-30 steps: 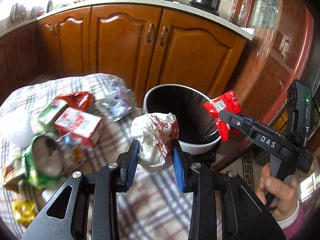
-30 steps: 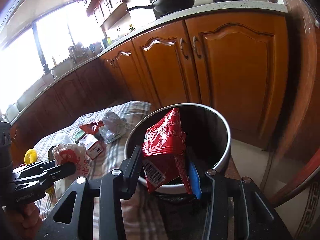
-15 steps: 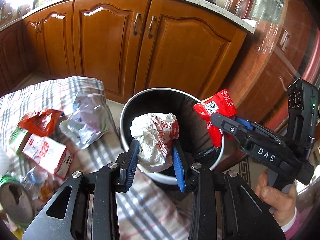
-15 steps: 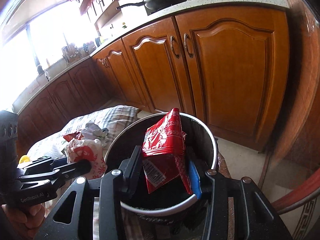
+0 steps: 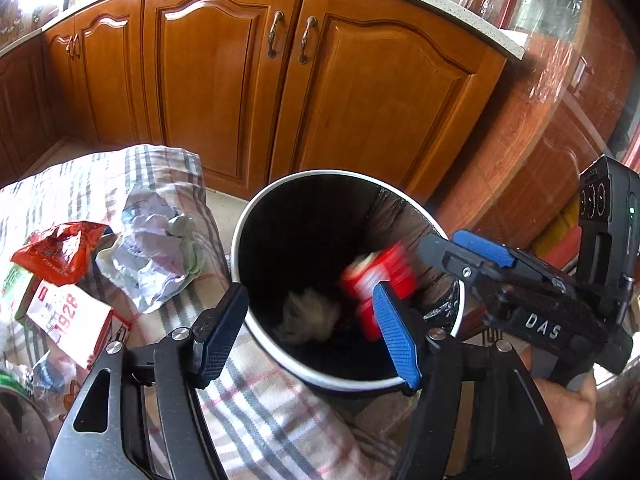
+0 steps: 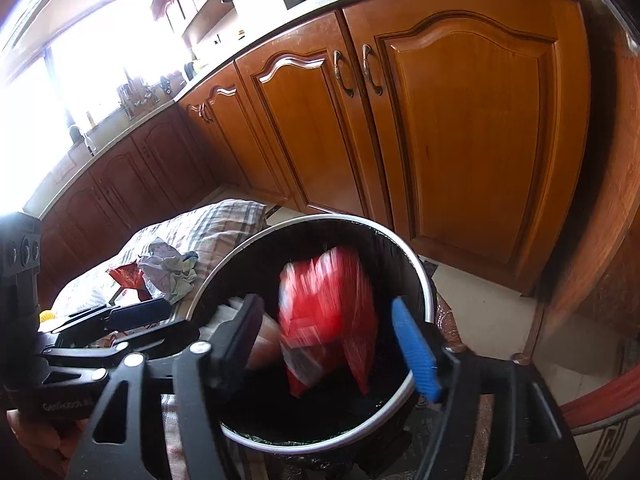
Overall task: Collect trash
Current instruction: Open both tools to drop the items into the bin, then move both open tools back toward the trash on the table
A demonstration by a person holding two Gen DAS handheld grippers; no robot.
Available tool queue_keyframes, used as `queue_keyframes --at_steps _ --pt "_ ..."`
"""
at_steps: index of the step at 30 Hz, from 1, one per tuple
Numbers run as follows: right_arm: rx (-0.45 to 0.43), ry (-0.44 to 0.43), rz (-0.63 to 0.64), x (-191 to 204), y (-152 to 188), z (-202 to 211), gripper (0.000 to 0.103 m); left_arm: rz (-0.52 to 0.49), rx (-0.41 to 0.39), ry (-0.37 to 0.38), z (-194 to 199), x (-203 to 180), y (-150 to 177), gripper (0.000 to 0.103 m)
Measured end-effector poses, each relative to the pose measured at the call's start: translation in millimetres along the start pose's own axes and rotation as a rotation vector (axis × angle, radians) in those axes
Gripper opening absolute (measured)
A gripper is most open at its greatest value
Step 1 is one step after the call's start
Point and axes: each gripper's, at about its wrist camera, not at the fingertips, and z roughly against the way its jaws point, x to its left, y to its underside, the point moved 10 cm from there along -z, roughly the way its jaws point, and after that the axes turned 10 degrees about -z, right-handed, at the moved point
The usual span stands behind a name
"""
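Observation:
A round trash bin (image 5: 280,196) with a black liner and pale rim stands beside the checked cloth; it also shows in the right wrist view (image 6: 428,280). My left gripper (image 5: 312,334) is open and empty over the bin's near rim. A crumpled white wrapper (image 5: 308,316), blurred, is falling inside the bin. My right gripper (image 6: 332,340) is open over the bin, and a red snack packet (image 6: 328,316), blurred, drops free between its fingers. The packet also shows in the left wrist view (image 5: 380,276), beside the right gripper (image 5: 468,252).
On the checked cloth (image 5: 256,400) left of the bin lie crumpled pale paper (image 5: 156,256), a red wrapper (image 5: 60,252), a red-and-white carton (image 5: 68,320) and more litter at the left edge. Wooden kitchen cabinets (image 5: 280,92) stand close behind the bin.
Both grippers have opened over the bin. The white wrapper has left my left gripper and the red packet has left my right gripper; both are falling into the bin.

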Motion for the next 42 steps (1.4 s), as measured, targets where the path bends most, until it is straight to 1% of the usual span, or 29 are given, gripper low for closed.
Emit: queue_keyframes --at_steps 6,8,10,11,14,16,19,21,26,34,39,42 --pt "-0.023 -0.024 -0.024 5 5 12 0.08 0.037 -0.036 -0.006 25 11 20 0.069" --pt "-0.03 -0.042 -0.025 13 12 18 0.091 0.05 -0.054 -0.018 35 16 30 0.072" --pt "-0.035 -0.06 -0.021 23 22 24 0.098 0.063 -0.074 -0.031 48 22 42 0.073" --pt "-0.035 -0.069 -0.02 29 28 26 0.1 0.068 -0.081 -0.037 54 25 47 0.074" --pt "-0.024 -0.098 -0.024 43 45 31 0.1 0.073 -0.102 -0.062 74 32 64 0.074" --pt "-0.022 -0.115 -0.026 52 57 35 0.1 0.081 -0.108 -0.064 87 36 75 0.074" --pt "-0.03 -0.126 -0.028 63 73 40 0.1 0.092 -0.118 -0.077 104 46 90 0.074" --pt "-0.018 -0.135 -0.03 70 82 42 0.1 0.093 -0.123 -0.096 115 51 99 0.074" --pt "0.006 -0.162 -0.014 91 104 49 0.1 0.136 -0.134 -0.13 143 74 132 0.074" --pt "0.055 -0.21 0.054 138 136 51 0.1 0.21 -0.134 -0.225 177 115 182 0.074" --pt "0.093 -0.245 0.116 172 154 44 0.1 0.255 -0.141 -0.273 193 140 203 0.074" --pt "0.116 -0.261 0.166 188 165 41 0.1 0.281 -0.129 -0.301 196 157 212 0.074"
